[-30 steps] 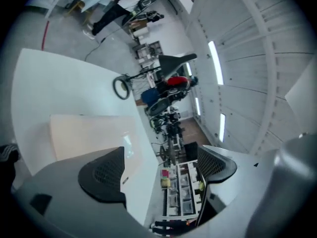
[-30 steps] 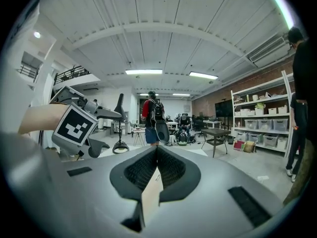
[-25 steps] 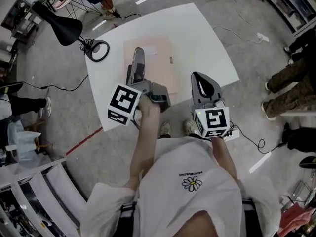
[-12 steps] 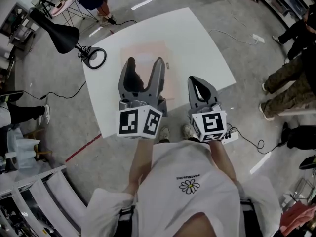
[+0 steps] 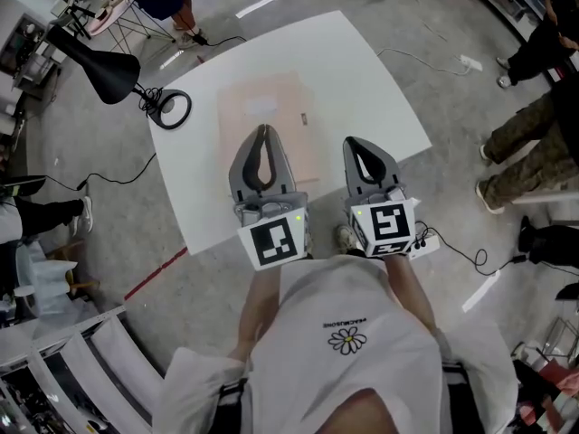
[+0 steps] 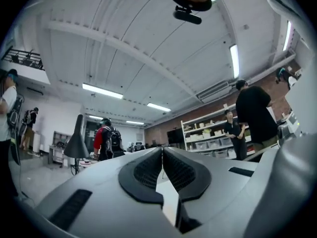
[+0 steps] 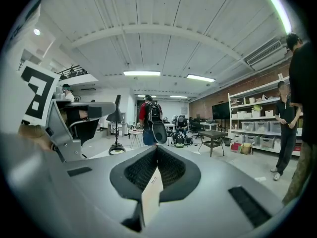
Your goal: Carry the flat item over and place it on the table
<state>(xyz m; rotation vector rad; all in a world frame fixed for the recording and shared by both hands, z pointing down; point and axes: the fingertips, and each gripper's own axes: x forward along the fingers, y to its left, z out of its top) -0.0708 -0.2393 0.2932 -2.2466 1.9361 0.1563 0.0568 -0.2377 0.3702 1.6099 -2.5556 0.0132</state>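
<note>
The left gripper (image 5: 263, 132) has just rolled upright and closed its jaws from wide open to fully together, with nothing between them. It hangs over the table's (image 5: 362, 70) near half. The flat item (image 5: 271, 102) lies flat across the table's middle, free of both grippers, so the placing looks done and only drawing back seems left. The right gripper (image 5: 360, 143) has kept its place over the table's near edge. Its jaws are also together, and the head view shows nothing in them. A pale sliver shows in the gap behind its pads, and I cannot tell what it is.

Off the table's left corner stands a lamp (image 5: 95, 57) with a matt black cone shade, and a coil of black cable (image 5: 172, 108) lies by the same corner. The flat item is a thin, pale pink rectangle, like paper or card, with a small dark mark near its right edge. It shows only faintly against the table, a smooth white square slab. Both grippers are grey moulded plastic with arched fingers and black ribbed pads (image 6: 147, 171).
</note>
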